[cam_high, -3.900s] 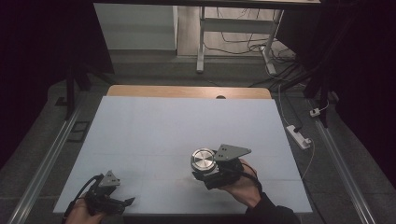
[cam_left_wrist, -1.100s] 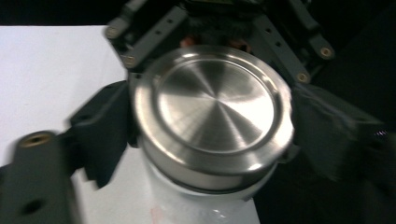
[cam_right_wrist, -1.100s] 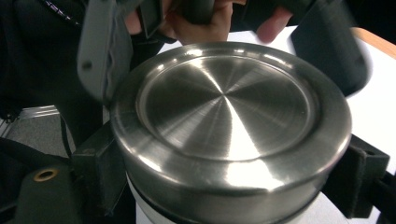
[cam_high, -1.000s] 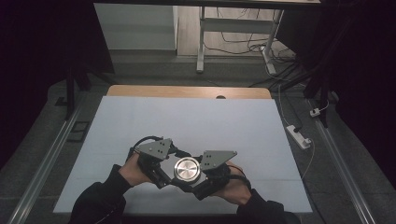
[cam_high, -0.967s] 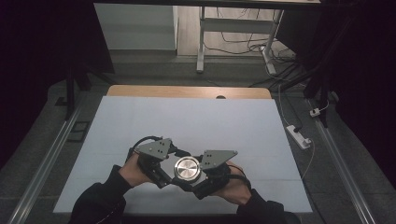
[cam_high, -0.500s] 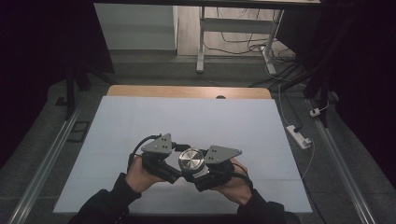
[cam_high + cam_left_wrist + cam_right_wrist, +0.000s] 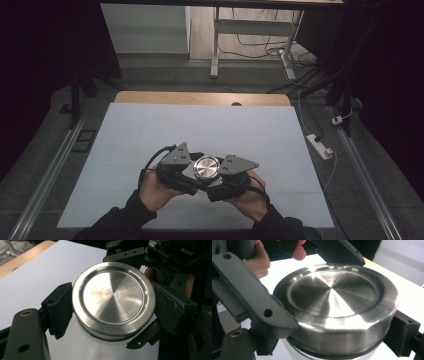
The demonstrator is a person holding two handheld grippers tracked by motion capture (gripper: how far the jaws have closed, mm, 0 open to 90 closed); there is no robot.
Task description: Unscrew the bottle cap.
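Both grippers clamped on the round brushed-steel lid of the white jar: left gripper twists, right gripper braces, keep the jar flat on the white bench.

We take this for a lab or recording room rather than a home. The white table stands bare among dark curtains, with metal rails on the grey floor at 9 and 3 o'clock. At 12 o'clock loose cables trail under a desk frame, and a power strip lies at 3 o'clock.
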